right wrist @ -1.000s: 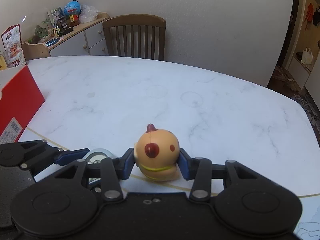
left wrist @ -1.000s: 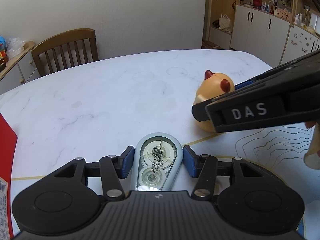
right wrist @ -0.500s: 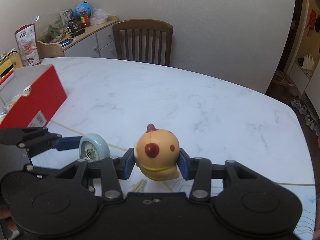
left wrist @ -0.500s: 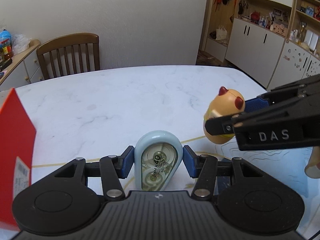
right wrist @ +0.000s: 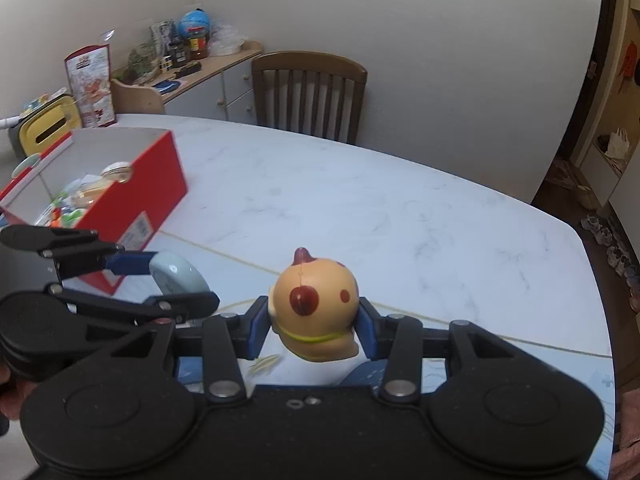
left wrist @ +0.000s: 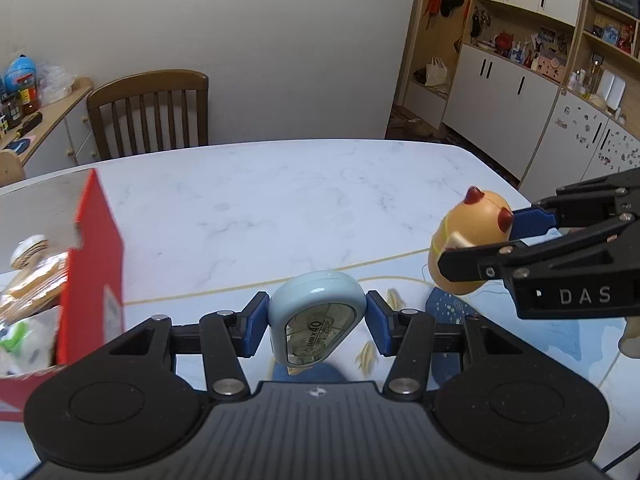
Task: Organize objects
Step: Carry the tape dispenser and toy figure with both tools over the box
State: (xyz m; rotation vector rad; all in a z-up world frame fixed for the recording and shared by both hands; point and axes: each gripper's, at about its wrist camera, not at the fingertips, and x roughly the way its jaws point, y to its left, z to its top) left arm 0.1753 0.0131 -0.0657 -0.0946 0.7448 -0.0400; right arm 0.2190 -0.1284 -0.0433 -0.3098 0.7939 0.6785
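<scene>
My left gripper [left wrist: 316, 330] is shut on a pale blue correction tape dispenser [left wrist: 316, 316], held clear above the table. In the right wrist view the same dispenser [right wrist: 176, 278] shows at the left, in the left gripper [right wrist: 160, 280]. My right gripper [right wrist: 314, 334] is shut on an orange-tan toy figure with dark red spots [right wrist: 316, 308], also lifted off the table. From the left wrist view that toy [left wrist: 468, 248] hangs at the right in the right gripper [left wrist: 480, 240]. A red open box [right wrist: 132, 196] with several small items inside stands to the left.
The white marble table [right wrist: 360, 208] stretches ahead, and a blue patterned mat [left wrist: 540, 328] lies under the grippers. A wooden chair [right wrist: 310, 96] stands at the far edge. A sideboard with bottles [right wrist: 192, 72] is at the back left, and cabinets [left wrist: 520, 100] stand at the right.
Both grippers have risen and drawn back with their objects still held. The red box has come further into view at the left in both views.
</scene>
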